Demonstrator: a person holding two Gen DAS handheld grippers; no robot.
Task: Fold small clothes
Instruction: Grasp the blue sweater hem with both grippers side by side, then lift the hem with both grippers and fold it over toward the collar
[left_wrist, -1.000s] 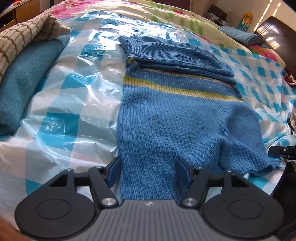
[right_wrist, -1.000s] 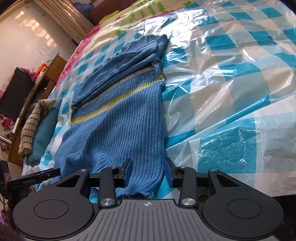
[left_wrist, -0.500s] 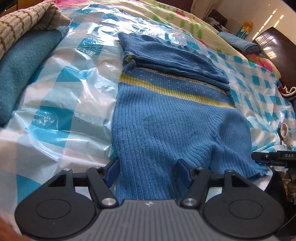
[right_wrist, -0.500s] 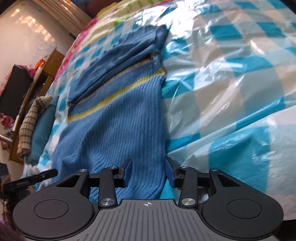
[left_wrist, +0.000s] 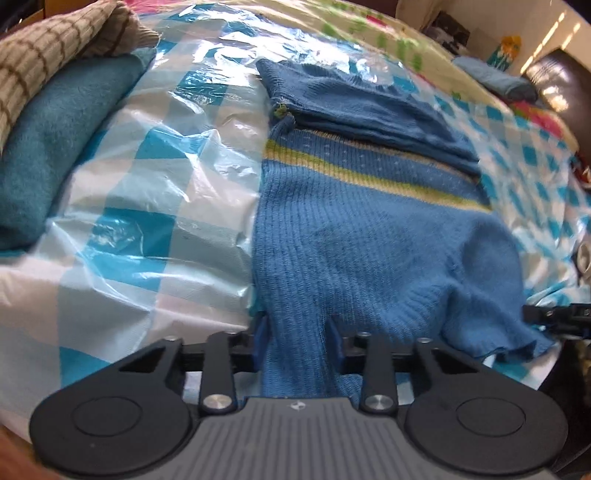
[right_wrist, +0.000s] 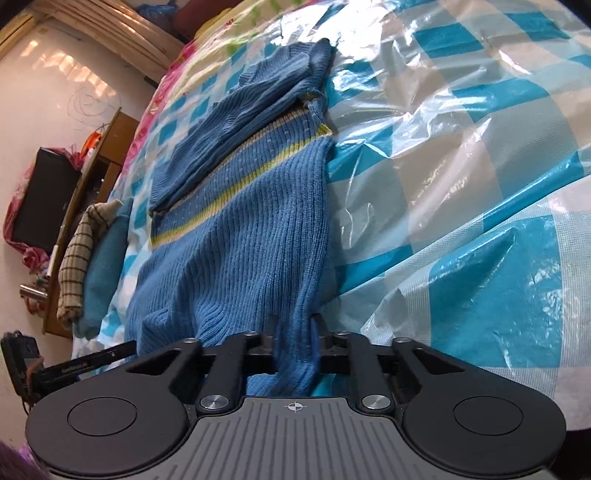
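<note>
**Blue knit hem caught at both corners**

Blue ribbed sweater (left_wrist: 369, 236) is lying flat on the plastic-covered checked bed (left_wrist: 147, 206), sleeves folded across its chest. Your left tongs (left_wrist: 297, 332) are closing on the hem's near left corner, far narrower than a second ago, knit bunching between the pads. Your right tongs (right_wrist: 293, 345) are closing too, now pinching the hem's right corner, where earlier they were standing apart around it.
</note>
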